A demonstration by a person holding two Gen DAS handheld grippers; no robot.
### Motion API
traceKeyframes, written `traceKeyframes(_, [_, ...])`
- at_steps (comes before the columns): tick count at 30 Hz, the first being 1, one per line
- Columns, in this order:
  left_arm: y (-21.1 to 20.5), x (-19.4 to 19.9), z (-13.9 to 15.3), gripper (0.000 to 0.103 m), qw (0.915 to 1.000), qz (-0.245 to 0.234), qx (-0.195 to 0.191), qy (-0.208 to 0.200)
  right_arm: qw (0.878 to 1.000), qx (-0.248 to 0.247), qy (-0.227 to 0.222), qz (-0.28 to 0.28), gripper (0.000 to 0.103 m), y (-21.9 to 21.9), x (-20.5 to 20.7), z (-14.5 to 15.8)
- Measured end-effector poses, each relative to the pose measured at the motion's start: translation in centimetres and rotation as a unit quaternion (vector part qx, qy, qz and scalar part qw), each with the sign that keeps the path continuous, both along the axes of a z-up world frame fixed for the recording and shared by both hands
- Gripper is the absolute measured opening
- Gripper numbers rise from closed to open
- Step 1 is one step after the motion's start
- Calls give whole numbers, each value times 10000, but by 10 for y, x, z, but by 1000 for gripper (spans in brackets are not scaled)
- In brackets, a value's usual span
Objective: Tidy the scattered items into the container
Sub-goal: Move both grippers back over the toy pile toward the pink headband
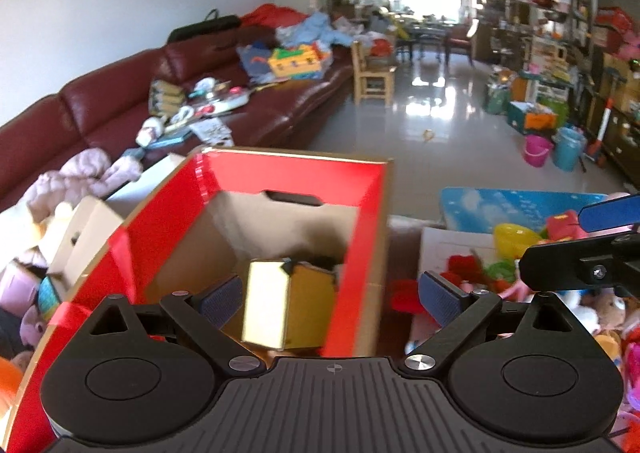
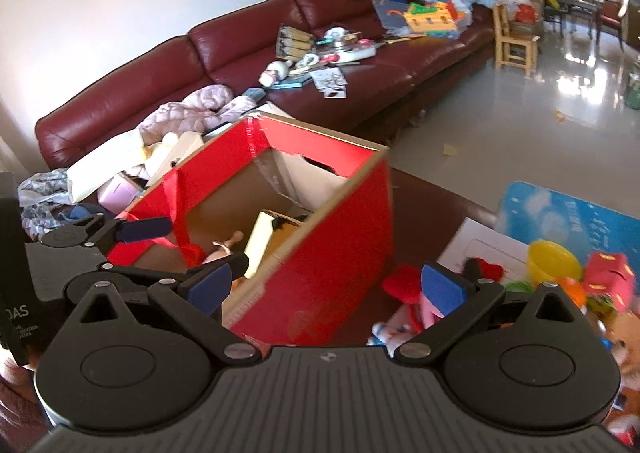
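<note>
My left gripper (image 1: 332,299) is spread wide and holds nothing, poised over the open red cardboard box (image 1: 360,213). Inside the box lies a yellow-and-gold carton (image 1: 288,305), tilted, with a doll (image 2: 226,245) beside it. My right gripper (image 2: 328,285) is spread wide too, straddling the box's near corner. Right of the box, scattered toys (image 2: 560,285) lie heaped beside a yellow plastic egg (image 1: 514,239).

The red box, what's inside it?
Inside the red box there is a yellow block and a small doll. The box's front wall and the left gripper cover the rest of the bottom, so anything else there is hidden.
</note>
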State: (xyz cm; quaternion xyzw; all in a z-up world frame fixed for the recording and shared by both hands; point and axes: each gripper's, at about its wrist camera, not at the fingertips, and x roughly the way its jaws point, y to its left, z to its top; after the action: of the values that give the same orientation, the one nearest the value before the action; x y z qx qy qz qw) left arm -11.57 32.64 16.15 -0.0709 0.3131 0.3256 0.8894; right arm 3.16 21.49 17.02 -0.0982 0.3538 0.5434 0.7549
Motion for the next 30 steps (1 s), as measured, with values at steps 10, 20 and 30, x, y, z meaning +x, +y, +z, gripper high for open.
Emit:
traceKeyframes(10, [-69, 29, -15, 100, 9959, -881, 28, 196, 9991, -126, -98, -394, 101, -59, 8, -12])
traceKeyframes(20, [-147, 60, -98, 100, 9762, -1849, -516, 1014, 9880, -754, 199, -1332, 101, -159, 34, -74])
traceKeyframes(30, [-209, 87, -171, 88, 9431, -2552, -1230, 1743, 9611, -911, 915, -2442, 94, -257, 43, -147])
